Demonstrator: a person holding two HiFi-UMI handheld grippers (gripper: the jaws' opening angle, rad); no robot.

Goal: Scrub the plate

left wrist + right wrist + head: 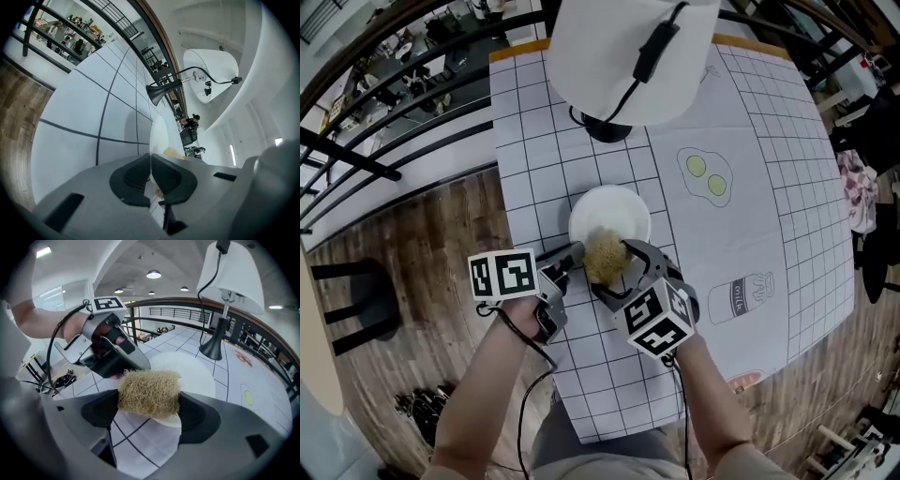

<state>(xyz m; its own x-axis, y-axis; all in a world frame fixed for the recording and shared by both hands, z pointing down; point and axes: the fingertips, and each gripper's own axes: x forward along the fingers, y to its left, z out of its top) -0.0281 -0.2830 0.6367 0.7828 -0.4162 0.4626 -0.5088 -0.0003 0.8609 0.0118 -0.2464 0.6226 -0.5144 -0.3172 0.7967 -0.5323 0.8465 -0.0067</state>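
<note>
A white plate (609,214) lies on the grid-printed tablecloth (534,159). My left gripper (570,256) is shut on the plate's near left rim; in the left gripper view the thin plate (161,133) edge runs between the closed pads of the left gripper (150,174). My right gripper (612,269) is shut on a tan fibrous scrubber (605,254), which rests on the plate's near edge. The right gripper view has the scrubber (149,392) squeezed between both pads over the plate (194,369), and the left gripper (112,352) just beyond it.
A table lamp with a white shade (628,52) and black base (607,127) stands behind the plate. Printed eggs (705,175) and a milk bottle (750,296) mark the cloth to the right. The table's left edge borders wooden floor (412,281) and black railings (356,155).
</note>
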